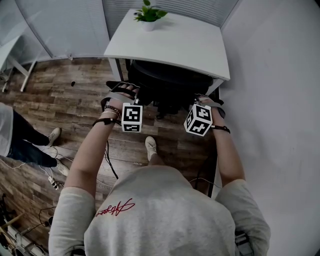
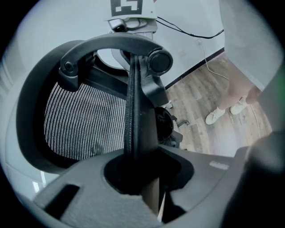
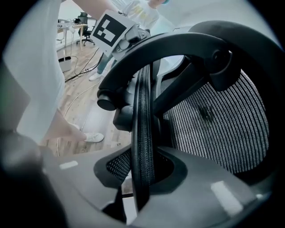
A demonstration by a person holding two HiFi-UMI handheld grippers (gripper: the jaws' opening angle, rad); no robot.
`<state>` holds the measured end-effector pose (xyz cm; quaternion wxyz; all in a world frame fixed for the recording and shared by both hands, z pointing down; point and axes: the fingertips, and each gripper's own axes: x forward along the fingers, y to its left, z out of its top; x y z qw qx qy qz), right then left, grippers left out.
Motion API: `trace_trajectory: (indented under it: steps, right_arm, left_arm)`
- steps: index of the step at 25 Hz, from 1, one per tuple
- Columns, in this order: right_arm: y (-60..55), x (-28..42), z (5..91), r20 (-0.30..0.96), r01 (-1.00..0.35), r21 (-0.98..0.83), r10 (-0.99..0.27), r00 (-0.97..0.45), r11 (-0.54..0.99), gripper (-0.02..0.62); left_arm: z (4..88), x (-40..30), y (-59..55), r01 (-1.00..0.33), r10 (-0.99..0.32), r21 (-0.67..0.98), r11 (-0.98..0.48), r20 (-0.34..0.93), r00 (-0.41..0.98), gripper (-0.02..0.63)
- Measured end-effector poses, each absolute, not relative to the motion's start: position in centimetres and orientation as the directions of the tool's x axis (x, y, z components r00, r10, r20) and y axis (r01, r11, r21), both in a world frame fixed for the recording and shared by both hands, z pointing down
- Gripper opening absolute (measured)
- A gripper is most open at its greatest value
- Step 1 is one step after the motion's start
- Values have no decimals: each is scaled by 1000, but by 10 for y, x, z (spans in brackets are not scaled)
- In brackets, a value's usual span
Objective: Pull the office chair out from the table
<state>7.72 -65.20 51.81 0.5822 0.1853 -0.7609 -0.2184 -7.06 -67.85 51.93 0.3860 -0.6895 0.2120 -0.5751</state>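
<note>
A black office chair is tucked under the white table, its mesh back toward me. My left gripper is shut on the left edge of the chair back. In the left gripper view that gripper has the rim edge-on between its jaws, with the mesh to the left. My right gripper is shut on the right edge of the back. In the right gripper view this gripper clamps the padded rim, and the mesh lies to the right.
A potted plant stands at the table's far edge. A white wall runs close along the right. Another person stands at the left on the wood floor, with cables near their feet. My own shoe is behind the chair.
</note>
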Motion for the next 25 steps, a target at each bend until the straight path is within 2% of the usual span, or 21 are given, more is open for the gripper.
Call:
trace_trajectory:
  steps: [25]
  right_arm:
    - [-633, 88, 517, 809, -28, 542, -531, -252, 840, 97]
  left_arm:
    - [517, -59, -656, 152, -741, -786, -600, 617, 265, 67]
